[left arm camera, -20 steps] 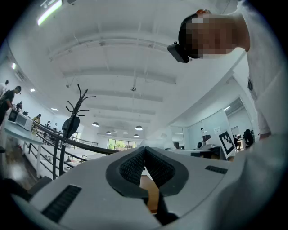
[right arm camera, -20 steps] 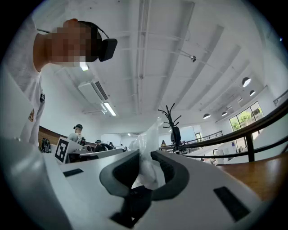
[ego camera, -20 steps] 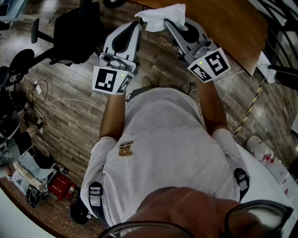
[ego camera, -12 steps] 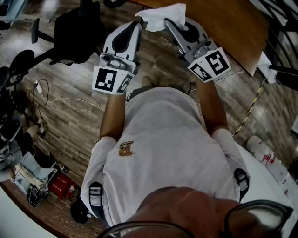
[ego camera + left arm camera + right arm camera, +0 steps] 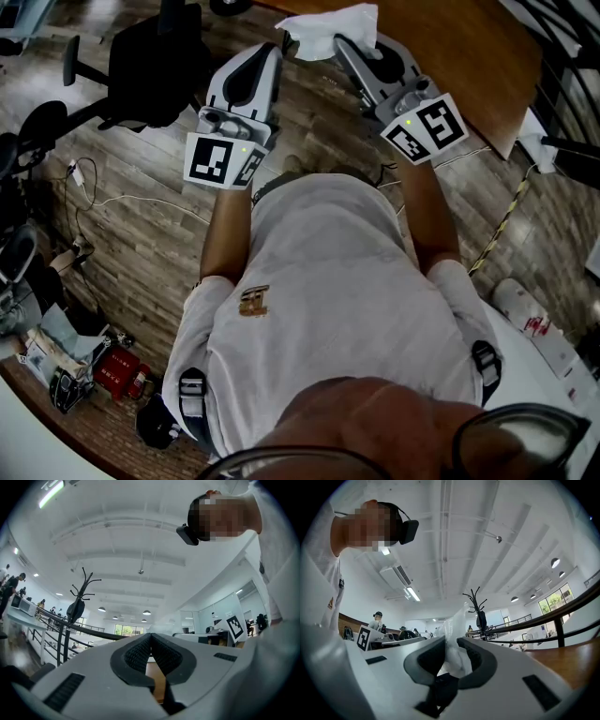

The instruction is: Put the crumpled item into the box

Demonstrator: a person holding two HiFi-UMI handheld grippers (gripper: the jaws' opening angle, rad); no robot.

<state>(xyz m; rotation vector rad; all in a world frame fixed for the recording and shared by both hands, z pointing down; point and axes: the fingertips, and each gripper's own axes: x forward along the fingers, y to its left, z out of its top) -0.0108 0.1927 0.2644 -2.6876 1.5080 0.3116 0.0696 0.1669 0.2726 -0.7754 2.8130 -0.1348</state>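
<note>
Crumpled tissue (image 5: 326, 28) hanging pinched in right gripper (image 5: 345, 45); left gripper (image 5: 272, 52) jaws pressing together, empty; box not showing, placing remaining.

Hand-held gripper (image 5: 151, 637), jaws pressed together

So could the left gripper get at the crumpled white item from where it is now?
Probably yes: the left gripper sits right beside the crumpled white item, with nothing between them. But its jaws are closed, and the right gripper is clamped on the item.
</note>
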